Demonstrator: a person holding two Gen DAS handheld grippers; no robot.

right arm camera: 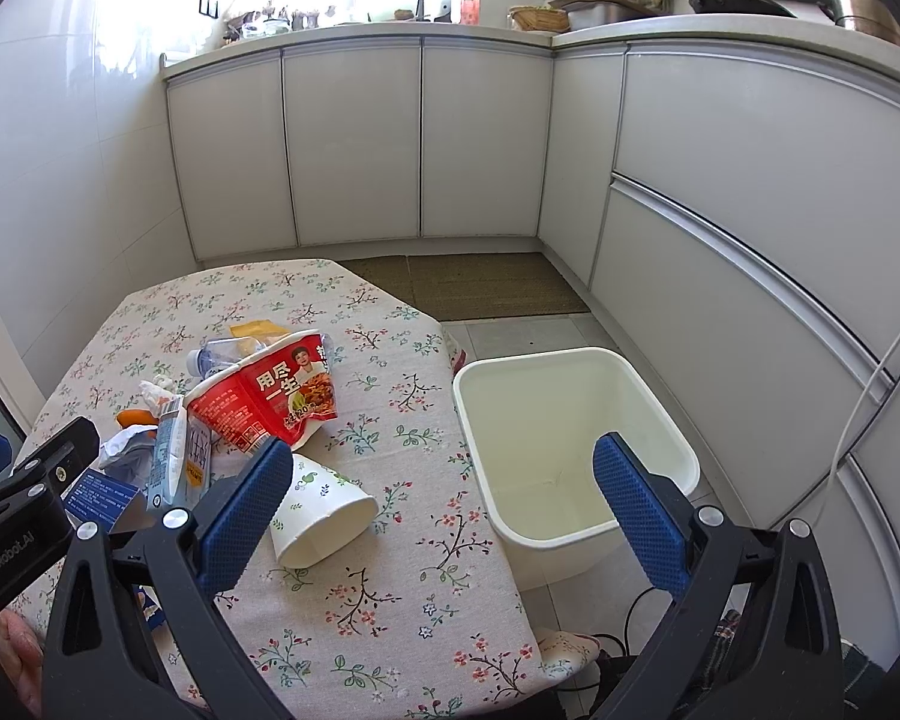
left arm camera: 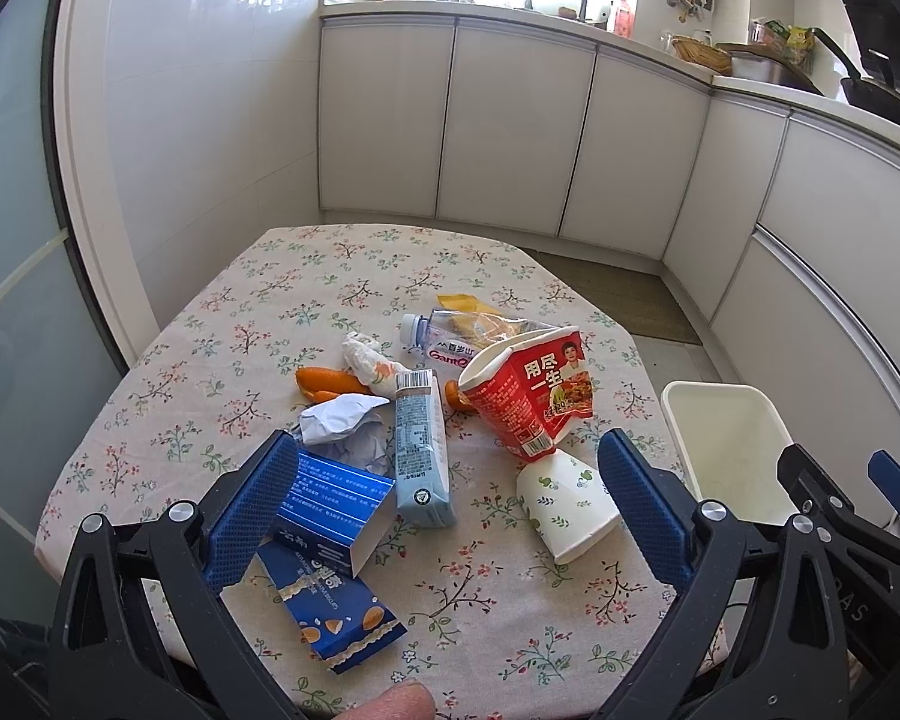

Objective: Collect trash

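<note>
Both tongs wide and empty; paper cup (right arm camera: 321,513) lies on its side just inside right gripper (right arm camera: 444,504)'s left pad, mouth toward it, nearer than left gripper (left arm camera: 447,513); bin (right arm camera: 576,444) ahead-right.

Cloth tablecloth (left arm camera: 330,276), glossy plastic bin (right arm camera: 570,420), paper cup (left arm camera: 564,504)

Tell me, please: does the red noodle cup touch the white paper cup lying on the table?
Touching. In the left wrist view the red noodle cup rests its bottom edge on the base of the white paper cup, with no tablecloth visible between them.
</note>
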